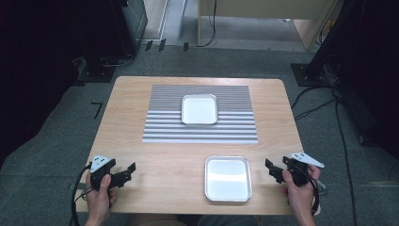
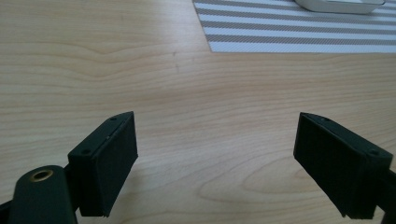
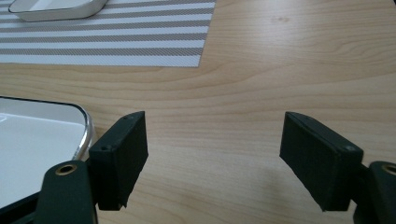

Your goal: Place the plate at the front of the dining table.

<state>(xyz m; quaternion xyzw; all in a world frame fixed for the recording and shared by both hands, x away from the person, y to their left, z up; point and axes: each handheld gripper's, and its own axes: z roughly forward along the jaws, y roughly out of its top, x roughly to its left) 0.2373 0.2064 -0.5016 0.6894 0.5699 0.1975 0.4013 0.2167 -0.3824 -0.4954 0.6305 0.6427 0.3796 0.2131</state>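
- The person's left gripper (image 1: 126, 172) is held low over the near left part of the wooden table (image 1: 141, 165), gripped in the left hand (image 1: 99, 193).
- In the left gripper view its jaws stand wide apart with nothing between them, just bare wood grain below.
- The right gripper (image 1: 272, 170) sits at the near right side, in the right hand (image 1: 300, 193), pointing inward toward the middle of the table.
- Its jaws are spread wide too and hold nothing; in the right gripper view the wood shows between them.
- A metal tray (image 1: 227, 178) lies flat near the front edge, between the two grippers, closer to the right one and just beside its tips without touching.
- In the right gripper view that tray's rounded corner (image 3: 81, 122) sits just to the left of the left-hand jaw.
- A second tray (image 1: 199, 109) rests farther back on a grey and white striped mat (image 1: 164, 117) in the middle of the table, well apart from both grippers.
- The tray on the mat looks empty, as does the near one.
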